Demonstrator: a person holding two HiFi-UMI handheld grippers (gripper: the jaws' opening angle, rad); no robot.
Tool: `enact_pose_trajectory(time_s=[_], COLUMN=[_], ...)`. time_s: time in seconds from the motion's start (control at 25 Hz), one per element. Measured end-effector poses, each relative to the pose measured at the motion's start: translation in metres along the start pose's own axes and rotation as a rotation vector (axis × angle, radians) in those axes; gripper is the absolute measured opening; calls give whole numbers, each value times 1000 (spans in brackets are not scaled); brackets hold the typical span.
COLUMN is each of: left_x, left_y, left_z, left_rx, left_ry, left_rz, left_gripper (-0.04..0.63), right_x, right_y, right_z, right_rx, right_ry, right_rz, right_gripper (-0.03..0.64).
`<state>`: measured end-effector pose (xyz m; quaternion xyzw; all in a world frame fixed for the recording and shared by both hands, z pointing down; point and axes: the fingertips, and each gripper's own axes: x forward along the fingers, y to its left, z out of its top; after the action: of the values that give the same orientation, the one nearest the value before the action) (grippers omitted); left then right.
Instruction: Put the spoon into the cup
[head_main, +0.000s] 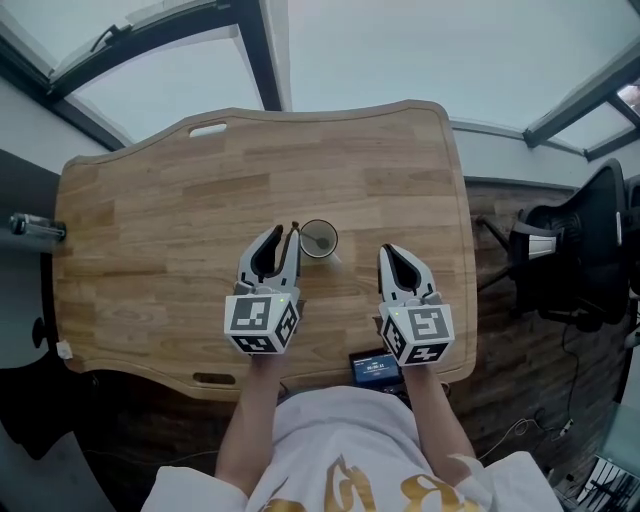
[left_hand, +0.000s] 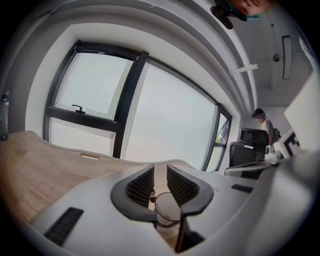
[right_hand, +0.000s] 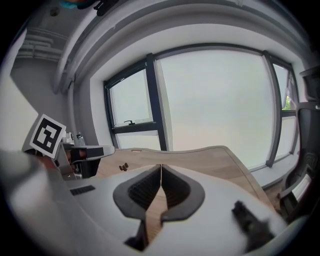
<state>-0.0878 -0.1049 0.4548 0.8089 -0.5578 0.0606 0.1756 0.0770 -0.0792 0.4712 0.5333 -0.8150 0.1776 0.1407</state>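
Two grippers: both rest low over the wooden table, at its 6 o'clock edge.
Left gripper: jaws a narrow gap apart, closed on nothing that can be seen; the cup shows through the gap.
Right gripper: jaws brought together at the tips, empty, well apart from the cup.
Cup: clear glass, upright near the table's centre, at 1 o'clock from the left gripper's tips.
Spoon: only a thin shaft with a small dark knob is seen, at 10 o'clock on the cup's rim, just beside the left jaw tip. It appears to stand in the cup already. Contact with the jaw cannot be told.
Handling, spoon: probably light, stiff and slender, and it may slip in a loose grip. Take hold on the shaft below the knob.
Handling, cup: likely fragile and easily tipped by a sideways push on the leaning handle.
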Motion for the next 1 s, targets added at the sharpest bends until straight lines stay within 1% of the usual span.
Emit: enact_pose_trajectory(time_s=[0.24,0.56,0.8,1.0], left_x=[-22,-45,-56,-57], left_y=[-10,-15,-19,-15], left_z=[14,25,33,28], left_rx=[41,94,50,69], left_ry=[-15,-9,-23,-2], left_rz=[-34,-47,-95,-75], left_gripper=[31,17,14,14], right_x=[-21,-42,-48,-47], right_y=[14,27,30,32], right_z=[18,40,48,47], right_rx=[-22,-37,-54,-58], right_ry=[-60,-124,-144,-145], right_rz=[-14,-34,-59,-55], right_gripper=[32,31,31,31])
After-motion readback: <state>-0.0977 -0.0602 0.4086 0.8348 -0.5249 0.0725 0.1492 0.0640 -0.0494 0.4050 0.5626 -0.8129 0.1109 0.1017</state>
